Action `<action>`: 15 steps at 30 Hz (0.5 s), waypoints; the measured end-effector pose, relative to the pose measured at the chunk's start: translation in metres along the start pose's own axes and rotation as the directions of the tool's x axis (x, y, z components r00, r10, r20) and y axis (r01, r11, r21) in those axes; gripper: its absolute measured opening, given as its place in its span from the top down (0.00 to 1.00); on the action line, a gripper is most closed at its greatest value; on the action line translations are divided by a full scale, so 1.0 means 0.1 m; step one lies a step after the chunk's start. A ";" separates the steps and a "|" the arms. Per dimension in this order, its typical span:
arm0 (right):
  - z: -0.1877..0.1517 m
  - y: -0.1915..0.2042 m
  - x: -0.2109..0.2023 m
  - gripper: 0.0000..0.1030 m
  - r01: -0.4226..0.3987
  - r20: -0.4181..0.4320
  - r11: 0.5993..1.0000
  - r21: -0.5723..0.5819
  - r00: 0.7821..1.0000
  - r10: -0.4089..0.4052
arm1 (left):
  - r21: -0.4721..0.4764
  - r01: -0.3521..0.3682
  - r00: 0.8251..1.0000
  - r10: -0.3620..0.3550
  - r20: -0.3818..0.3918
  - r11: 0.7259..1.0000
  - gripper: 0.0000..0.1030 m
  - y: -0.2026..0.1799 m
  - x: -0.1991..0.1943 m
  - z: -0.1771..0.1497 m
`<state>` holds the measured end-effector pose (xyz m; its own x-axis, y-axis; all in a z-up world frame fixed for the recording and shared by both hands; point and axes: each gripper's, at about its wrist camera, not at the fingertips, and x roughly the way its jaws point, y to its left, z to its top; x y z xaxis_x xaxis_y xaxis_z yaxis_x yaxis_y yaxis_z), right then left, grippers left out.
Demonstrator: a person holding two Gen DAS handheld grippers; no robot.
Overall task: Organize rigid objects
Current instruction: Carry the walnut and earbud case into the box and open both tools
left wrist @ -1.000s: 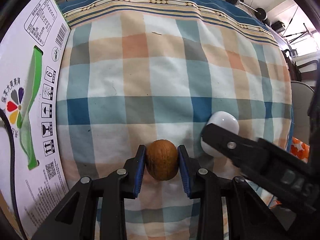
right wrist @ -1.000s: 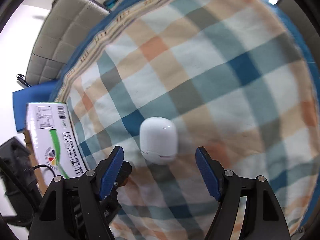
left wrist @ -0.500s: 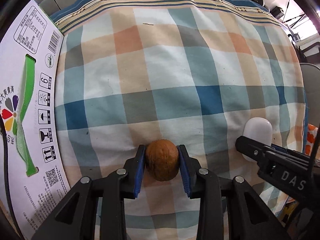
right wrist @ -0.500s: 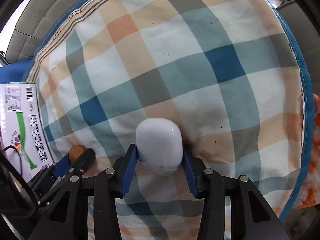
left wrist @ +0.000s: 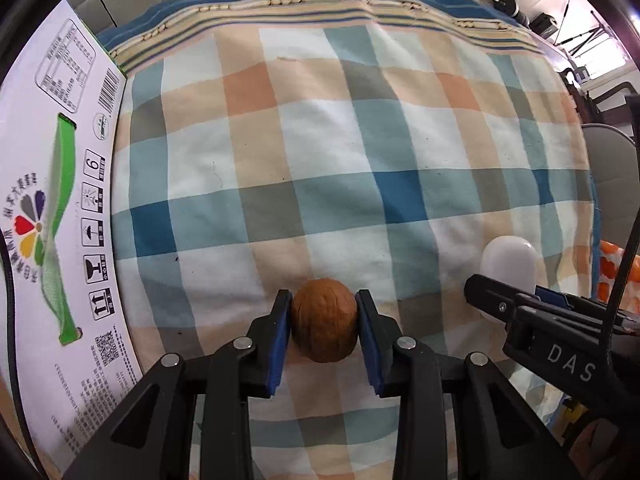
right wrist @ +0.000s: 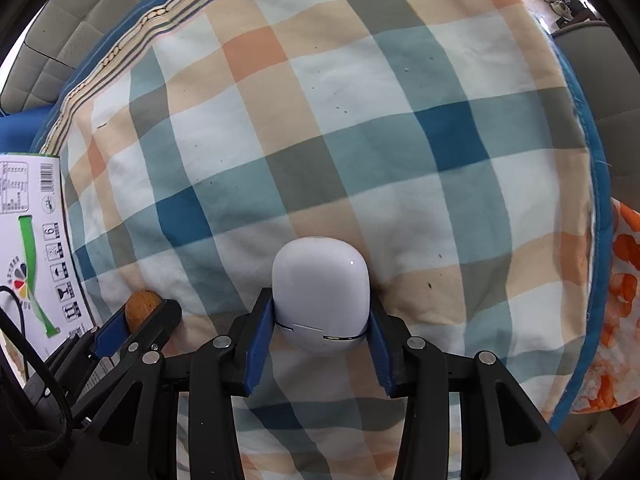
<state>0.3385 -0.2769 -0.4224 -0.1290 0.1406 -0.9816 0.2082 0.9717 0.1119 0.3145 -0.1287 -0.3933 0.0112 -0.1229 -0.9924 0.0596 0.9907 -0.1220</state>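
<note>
1. Left wrist view: the left gripper (left wrist: 323, 322) points down at a checked cloth in blue, orange, grey and white (left wrist: 340, 152). Its blue pads (left wrist: 279, 344) are clamped on a brown, rough-shelled walnut (left wrist: 324, 325), one pad against each side of the nut
2. Left wrist view: a white printed cardboard box with a green strap handle (left wrist: 60, 184) lies along the left edge of the cloth, well apart from the walnut
3. Left wrist view: at the right, the right gripper (left wrist: 520, 304) enters from the lower right, holding a white, glossy, rounded plastic case (left wrist: 509, 264). The case sits near the right edge of the cloth, apart from the walnut
4. Right wrist view: the right gripper (right wrist: 320, 332) points down at the checked cloth (right wrist: 340, 128). Its blue pads (right wrist: 258, 344) press against both sides of the white case (right wrist: 319, 300), gripping it around its lower part near the seam
5. Right wrist view: the left gripper (right wrist: 132, 324) appears at the lower left with the walnut (right wrist: 140, 307) between its fingers. The cardboard box (right wrist: 30, 240) lies just beyond it at the left edge
</note>
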 end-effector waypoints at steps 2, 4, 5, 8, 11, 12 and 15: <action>-0.10 -0.07 -0.12 0.56 -0.010 0.009 1.000 -0.003 1.000 0.010 | 0.008 0.010 1.000 -0.010 0.019 1.000 0.72 -0.03 -0.11 -0.01; -0.18 -0.11 -0.27 0.56 -0.012 0.035 1.000 -0.007 0.999 0.012 | 0.017 0.025 0.999 -0.026 0.044 1.000 0.72 -0.06 -0.26 -0.03; -0.21 -0.13 -0.32 0.56 -0.011 0.044 1.000 -0.008 0.999 0.011 | 0.019 0.031 0.998 -0.032 0.058 0.999 0.72 -0.05 -0.34 -0.02; -0.33 -0.16 -0.56 0.56 -0.002 0.073 1.000 -0.013 0.997 0.003 | 0.030 0.054 0.993 -0.057 0.104 0.998 0.72 -0.07 -0.61 -0.03; -0.41 -0.16 -0.81 0.56 -0.012 0.099 1.000 -0.021 0.995 0.014 | 0.055 0.066 0.986 -0.073 0.152 0.996 0.72 -0.06 -0.94 -0.03; -0.42 -0.16 -0.92 0.56 -0.014 0.108 1.000 -0.028 0.994 0.017 | 0.063 0.067 0.983 -0.077 0.168 0.996 0.72 -0.04 -1.05 -0.03; -0.50 -0.07 -1.25 0.56 -0.032 0.142 0.998 -0.051 0.989 0.039 | 0.081 0.082 0.970 -0.098 0.223 0.993 0.72 0.07 -1.44 -0.07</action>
<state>0.3048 -0.2918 -0.2930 0.0185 0.1502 -0.9885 0.1628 0.9750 0.1512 0.3068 -0.1033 -0.2512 0.2280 -0.2291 -0.9463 0.1409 0.9694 -0.2008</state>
